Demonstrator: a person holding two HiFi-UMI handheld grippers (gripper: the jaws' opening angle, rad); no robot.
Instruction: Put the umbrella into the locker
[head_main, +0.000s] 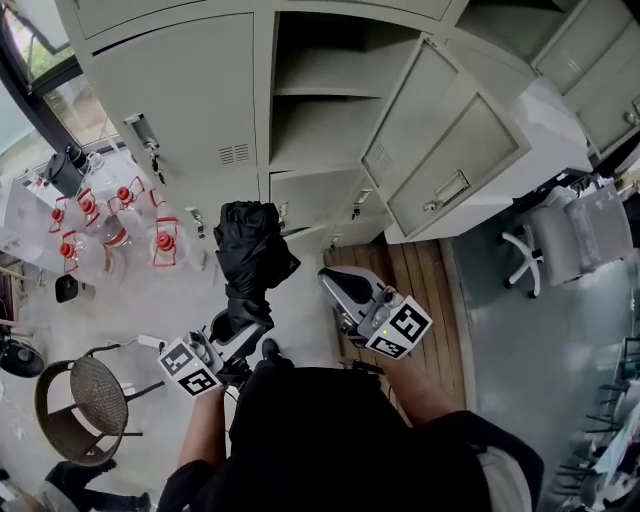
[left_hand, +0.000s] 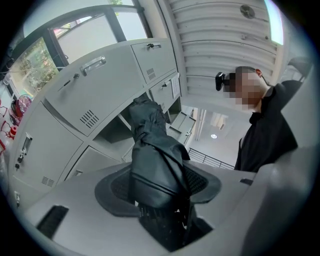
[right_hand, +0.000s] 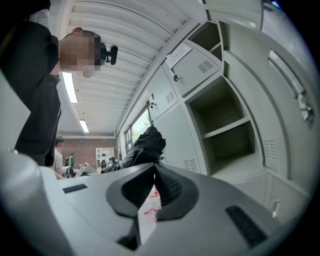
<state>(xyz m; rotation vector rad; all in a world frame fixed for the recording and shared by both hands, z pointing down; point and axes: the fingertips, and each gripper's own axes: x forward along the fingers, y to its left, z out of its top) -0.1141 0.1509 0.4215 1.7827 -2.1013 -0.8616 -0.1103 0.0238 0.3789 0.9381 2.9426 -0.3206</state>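
Note:
The black folded umbrella stands upright out of my left gripper, whose jaws are shut on its lower end. In the left gripper view the umbrella fills the space between the pads and hides part of the lockers behind it. My right gripper is beside it on the right, apart from the umbrella, its jaws shut and empty. From the right gripper view the umbrella shows to the left, above the closed jaw tips. The open locker with one shelf is straight ahead, its door swung to the right.
Closed locker doors flank the open one. Red-and-white stands sit on the floor at the left, a round wicker chair at lower left. A white office chair stands at the right, beside a wooden floor strip.

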